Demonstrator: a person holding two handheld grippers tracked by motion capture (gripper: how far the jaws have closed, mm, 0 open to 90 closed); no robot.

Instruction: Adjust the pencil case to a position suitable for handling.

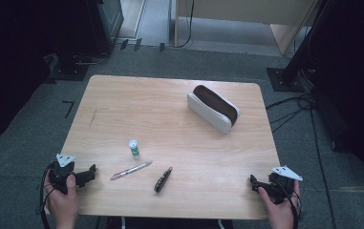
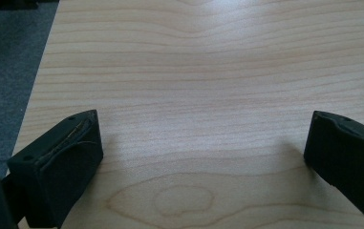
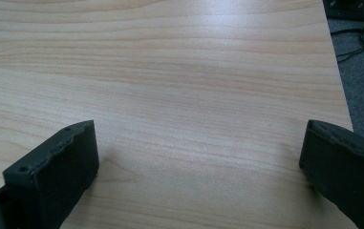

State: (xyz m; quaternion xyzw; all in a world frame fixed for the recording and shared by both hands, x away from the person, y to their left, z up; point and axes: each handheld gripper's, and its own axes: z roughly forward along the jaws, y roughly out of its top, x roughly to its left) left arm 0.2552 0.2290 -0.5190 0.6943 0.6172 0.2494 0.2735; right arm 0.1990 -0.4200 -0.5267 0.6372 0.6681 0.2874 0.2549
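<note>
While gripper views show released jaws over bare table (image 2: 194, 71), the high view adds pen (image 1: 131, 171).

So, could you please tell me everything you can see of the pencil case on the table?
The pencil case is a long, soft-looking pouch with a white outer shell and a dark brown inside. It lies open with its mouth facing up, and nothing can be made out inside. It rests slantwise on the far right part of the wooden table, running from upper left to lower right. Only the tabletop touches it; the other things lie well apart.
</note>
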